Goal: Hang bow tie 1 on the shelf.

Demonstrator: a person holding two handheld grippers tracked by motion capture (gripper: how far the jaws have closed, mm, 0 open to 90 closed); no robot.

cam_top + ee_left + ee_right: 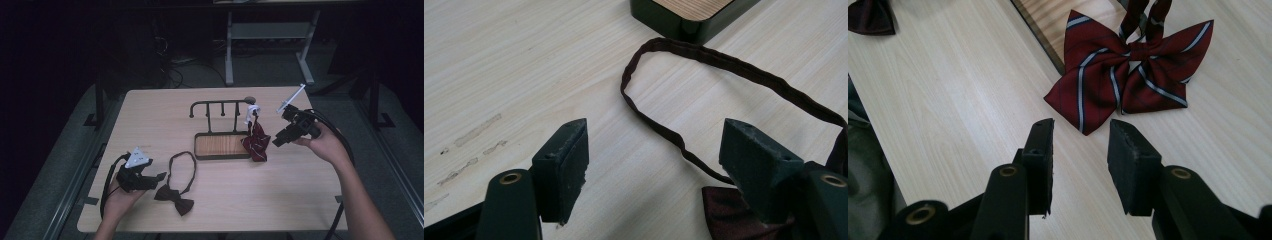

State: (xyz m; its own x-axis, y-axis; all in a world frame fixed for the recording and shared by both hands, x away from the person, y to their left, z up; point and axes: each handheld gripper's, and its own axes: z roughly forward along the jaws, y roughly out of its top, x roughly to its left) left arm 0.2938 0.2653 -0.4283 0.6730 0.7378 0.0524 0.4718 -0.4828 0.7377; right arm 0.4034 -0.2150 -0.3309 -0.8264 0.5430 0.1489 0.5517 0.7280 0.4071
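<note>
A dim room with dark floor and the grey legs of another bench lies beyond a pale wooden tabletop (150, 115). Near the middle of the tabletop stands a dark rack (220, 106) with short pegs, rising from a tray base (221, 145) with a wood-grain inlay. A dark red bow tie with pale stripes (257, 141) hangs from the rack's end at about three o'clock of the base, its wings down against the tabletop and the base's edge; a white tag (251, 112) shows just above it. In the right gripper view this striped bow tie (1128, 75) spreads out just beyond the jaws, at twelve o'clock, with nothing between them. The right gripper (279, 140), held in the person's right hand (325, 145), sits at three o'clock of the striped bow tie, near it but apart, its jaws partly apart and empty. A plain dark brown bow tie (175, 199) lies at seven o'clock of the base, its neck band (181, 170) looped toward the tray. The left gripper (159, 176), in the left hand (120, 197), rests at nine o'clock of that bow tie, just beside it, jaws wide apart and gripping nothing. In the left gripper view the band (704, 55) curves across the wood ahead of the jaws, and the knot (724, 212) lies under the right-hand jaw; whether they touch I cannot tell.
</note>
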